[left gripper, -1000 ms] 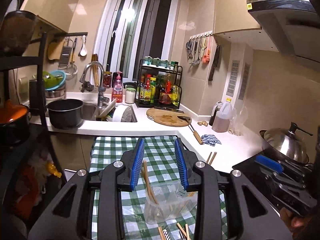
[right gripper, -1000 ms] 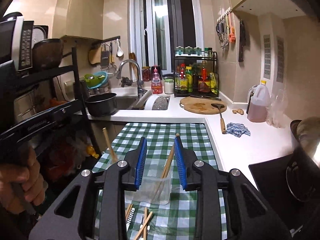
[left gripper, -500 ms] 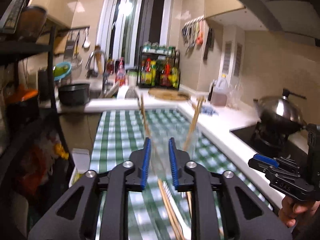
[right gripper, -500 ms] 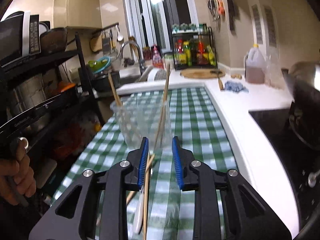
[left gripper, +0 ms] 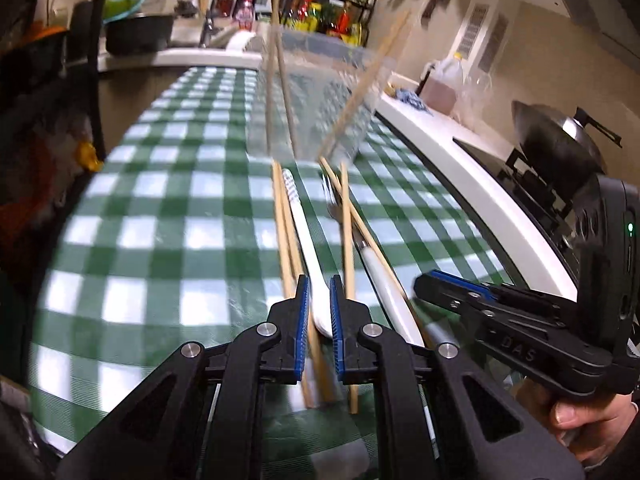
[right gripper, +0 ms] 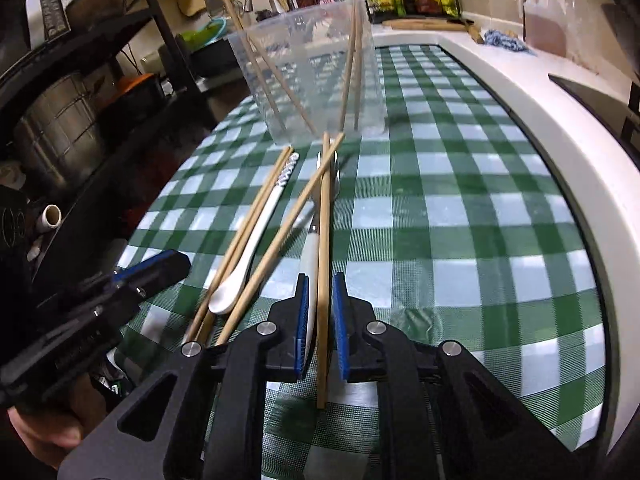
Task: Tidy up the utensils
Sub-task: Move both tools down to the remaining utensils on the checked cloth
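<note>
A clear plastic cup (left gripper: 316,96) (right gripper: 316,76) stands on the green checked tablecloth (left gripper: 168,208) (right gripper: 460,220) with several wooden chopsticks (right gripper: 352,40) standing in it. In front of it lie loose chopsticks (left gripper: 285,232) (right gripper: 325,216), a white spoon (left gripper: 306,248) (right gripper: 256,240) and a white-handled fork (left gripper: 376,272) (right gripper: 316,216). My left gripper (left gripper: 319,320) is low over the spoon's bowl, jaws narrowly open around it. My right gripper (right gripper: 320,320) is narrowly open, straddling one chopstick and the fork handle. Each gripper shows in the other's view (left gripper: 480,304) (right gripper: 140,276).
A white counter (left gripper: 460,148) (right gripper: 540,92) runs along the right of the cloth, with a wok (left gripper: 556,136) on the stove, a jug (right gripper: 544,12) and a blue rag (right gripper: 506,40). A black shelf rack with pots (right gripper: 64,132) stands on the left. The sink (left gripper: 200,32) lies behind.
Both grippers have come down from high above the table to just over the loose utensils, and their jaws have narrowed. The cup and utensils have not moved.
</note>
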